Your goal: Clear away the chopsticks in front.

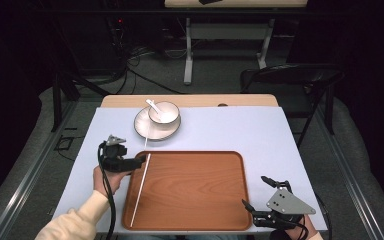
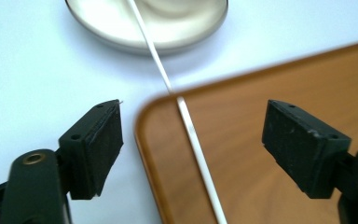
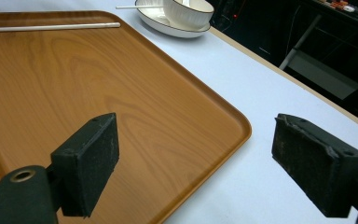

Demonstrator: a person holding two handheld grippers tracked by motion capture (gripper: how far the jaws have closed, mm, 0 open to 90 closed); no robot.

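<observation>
Straddling the white chopstick (image 2: 193, 135) on the wooden tray (image 1: 195, 195), the left gripper (image 1: 141, 160) stands wide open, positioned for pickup; the right gripper (image 1: 258, 194) waits open, empty, at the tray corner.

Your left gripper (image 2: 193, 144) sits with its jaws spread wide, holding nothing. Between them lies the rounded corner of the wooden tray (image 2: 279, 93), and a thin white stick (image 2: 193, 140) runs across that corner, over the tray's rim and onto the pale plate (image 2: 121, 28) at the top. The counter (image 2: 37, 84) is light blue.
</observation>
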